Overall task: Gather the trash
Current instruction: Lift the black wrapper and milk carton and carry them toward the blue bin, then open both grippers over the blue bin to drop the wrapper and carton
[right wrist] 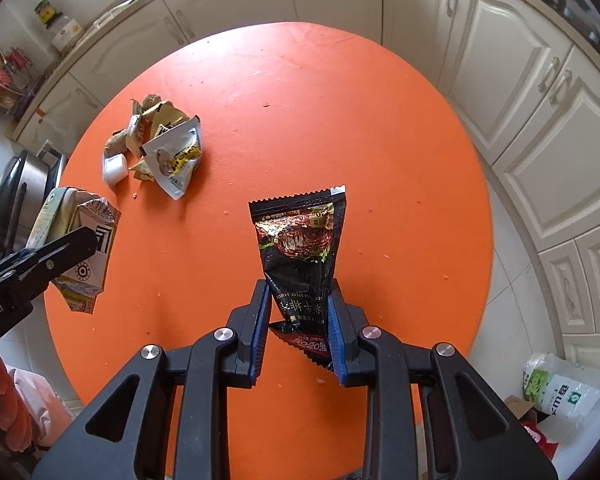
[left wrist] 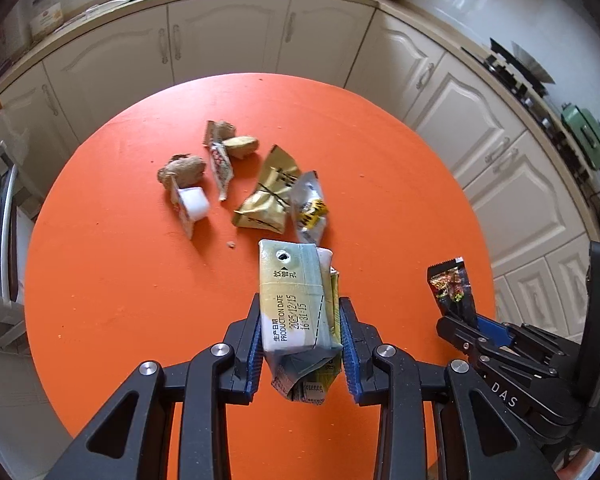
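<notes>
Now, with the left claw (left wrist: 300, 344) clamped on the crushed carton (left wrist: 298, 304) and the right claw (right wrist: 298, 332) on the dark wrapper (right wrist: 300, 256), both above the surface (right wrist: 340, 120), keep squeezing firmly while carrying them binward.

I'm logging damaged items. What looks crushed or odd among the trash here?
The carton in the left gripper is crumpled at its lower end, with a punched straw hole on top. Crumbs dot the table.
</notes>
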`<state>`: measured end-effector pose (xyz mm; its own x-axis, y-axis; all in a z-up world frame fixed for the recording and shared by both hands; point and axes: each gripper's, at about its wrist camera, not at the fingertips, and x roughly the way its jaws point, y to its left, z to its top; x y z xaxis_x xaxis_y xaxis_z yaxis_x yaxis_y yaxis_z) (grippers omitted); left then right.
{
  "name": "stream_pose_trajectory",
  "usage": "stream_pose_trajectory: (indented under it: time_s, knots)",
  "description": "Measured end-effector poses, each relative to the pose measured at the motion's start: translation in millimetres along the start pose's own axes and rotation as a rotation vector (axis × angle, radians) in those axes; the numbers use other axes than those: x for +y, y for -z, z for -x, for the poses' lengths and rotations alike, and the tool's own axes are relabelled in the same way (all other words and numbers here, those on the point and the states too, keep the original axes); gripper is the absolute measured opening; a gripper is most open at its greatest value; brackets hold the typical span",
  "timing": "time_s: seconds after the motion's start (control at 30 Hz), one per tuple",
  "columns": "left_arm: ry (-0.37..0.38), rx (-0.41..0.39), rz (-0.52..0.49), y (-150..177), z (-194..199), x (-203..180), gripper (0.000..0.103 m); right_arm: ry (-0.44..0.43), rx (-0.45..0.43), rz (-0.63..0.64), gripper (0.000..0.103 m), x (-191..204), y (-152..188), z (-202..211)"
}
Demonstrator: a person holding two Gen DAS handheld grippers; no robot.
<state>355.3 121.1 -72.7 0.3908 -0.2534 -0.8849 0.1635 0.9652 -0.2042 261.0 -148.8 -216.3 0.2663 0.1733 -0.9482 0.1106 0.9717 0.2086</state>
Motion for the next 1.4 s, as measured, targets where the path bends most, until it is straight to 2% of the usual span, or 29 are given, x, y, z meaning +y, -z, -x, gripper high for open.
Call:
stream_pose_trajectory:
  time_s: [0.1,0.43,0.53,0.77,1.03,1.13,1.2,1.27,1.4]
  knots:
    - [0.002,0.016,-0.056,2,-8,-29,0.029,0.029,-0.027,-0.042,0.027,-24,14,15]
    - [-0.035,0.058,-0.25,0,-43,-150,0.029,0.028,-0.113,-0.18,0.027,-116,41,52]
    - [-0.009,0.08,-0.312,-1,-55,-192,0.029,0.04,-0.128,-0.237,0.027,-150,47,59]
    - [0.011,0.112,-0.442,-4,-89,-278,0.029,0.077,-0.111,-0.393,0.027,-234,72,62]
    - [0.009,0.144,-0.534,-12,-139,-343,0.03,0.104,-0.101,-0.511,0.027,-298,97,63]
    - [0.023,0.153,-0.553,-17,-158,-357,0.036,0.103,-0.103,-0.538,0.027,-312,101,61]
    - [0.032,0.152,-0.557,-21,-169,-363,0.05,0.096,-0.1,-0.55,0.027,-318,102,58]
    - [0.016,0.145,-0.564,-22,-178,-366,0.059,0.096,-0.093,-0.555,0.027,-325,103,53]
    - [-0.022,0.151,-0.562,-20,-193,-370,0.059,0.086,-0.07,-0.563,0.027,-329,100,41]
